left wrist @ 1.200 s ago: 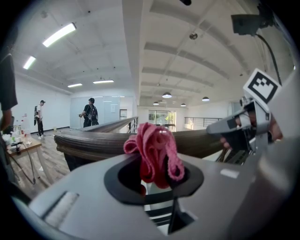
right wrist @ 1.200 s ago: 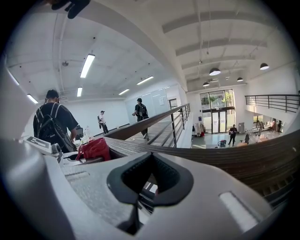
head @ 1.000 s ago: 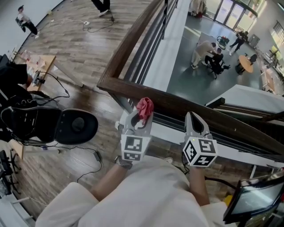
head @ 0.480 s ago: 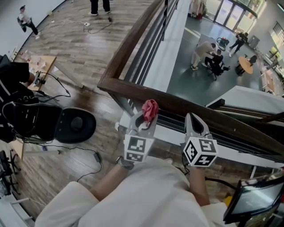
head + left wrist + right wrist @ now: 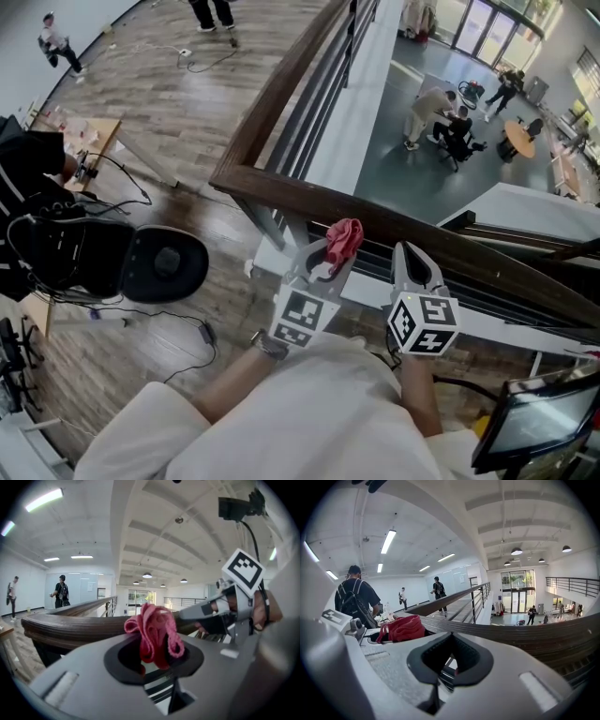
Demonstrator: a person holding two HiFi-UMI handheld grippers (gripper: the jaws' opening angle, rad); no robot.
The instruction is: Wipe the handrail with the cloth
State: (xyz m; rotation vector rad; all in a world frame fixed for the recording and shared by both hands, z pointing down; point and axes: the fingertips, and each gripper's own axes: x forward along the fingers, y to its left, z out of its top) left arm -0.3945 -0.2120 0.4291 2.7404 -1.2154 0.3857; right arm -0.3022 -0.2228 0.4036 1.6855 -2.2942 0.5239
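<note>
Red cloth [image 5: 344,238] sits bunched in the clamped jaws of the left gripper [image 5: 328,262], against the near edge of the wooden handrail [image 5: 281,194]. The right gripper [image 5: 411,253] is beside it, jaws together, empty. Pinched loosely, the cloth could snag while rubbing and drop beyond the handrail.

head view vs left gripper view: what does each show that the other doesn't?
Only the head view: the black chair seat on the wood floor, the people on the lower level beyond the rail, and the monitor at bottom right.
Only the left gripper view: the ceiling lights, plus a close look at the left gripper with its jaws shut on the red cloth.
Both: that gripper and cloth, the wooden handrail and the right gripper.
</note>
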